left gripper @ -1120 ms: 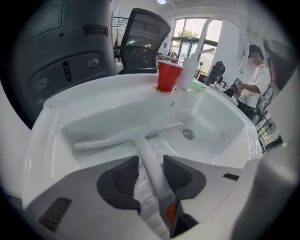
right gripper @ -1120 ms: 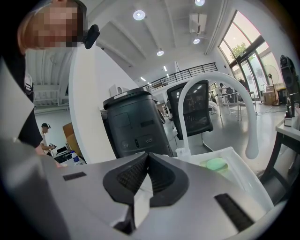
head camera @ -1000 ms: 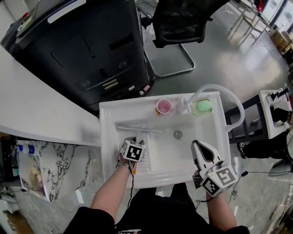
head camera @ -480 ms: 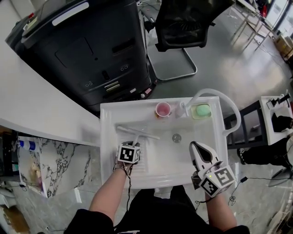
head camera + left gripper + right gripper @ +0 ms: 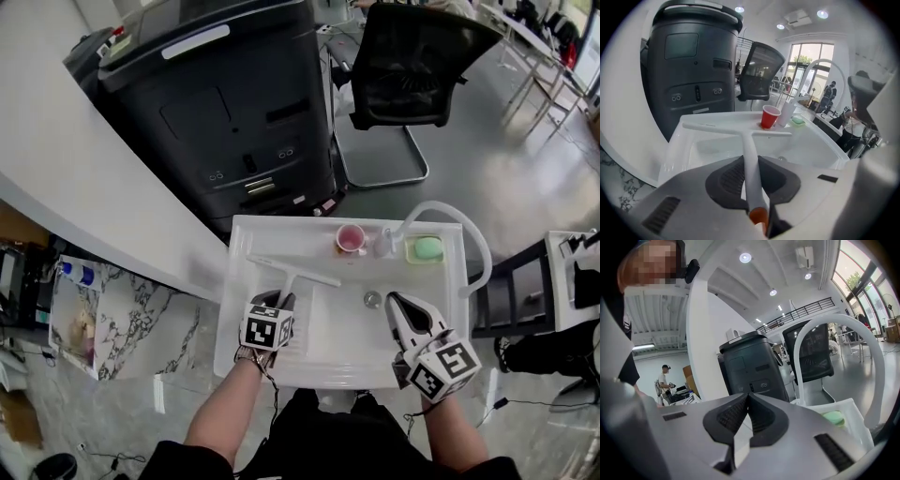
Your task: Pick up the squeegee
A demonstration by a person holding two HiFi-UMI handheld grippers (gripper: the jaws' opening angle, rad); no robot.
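Both fingers [image 5: 727,180] of my left gripper [image 5: 284,300] are pressed on the handle of the squeegee [image 5: 292,273]. Their jaws have just been closing and now stand narrowly apart, with the white handle running straight out between the 2 dark pads. The handle's orange end sits back near the root of the jaws. The squeegee is T-shaped, and its long white blade lies crosswise beyond my fingertips, over the left half of the sink [image 5: 246,236]. In the left gripper view the blade crosses in front of the sink's back ledge. I cannot tell whether it touches the basin floor.

On that back ledge stand a red cup [image 5: 352,239] and, to its right, a green soap bar [image 5: 427,248] in a dish. A white faucet hose [image 5: 476,246] arches over the sink's right corner. The drain [image 5: 372,299] lies in the basin between my 2 grippers.

My right gripper [image 5: 403,309] hangs over the right front of the sink. Its jaws are closed tip to tip with nothing between them.

Beyond the sink stand a big black printer [image 5: 234,122] and a black chair [image 5: 412,66]. A white counter [image 5: 75,178] runs along the left, and a marble-patterned slab [image 5: 141,328] lies below it.
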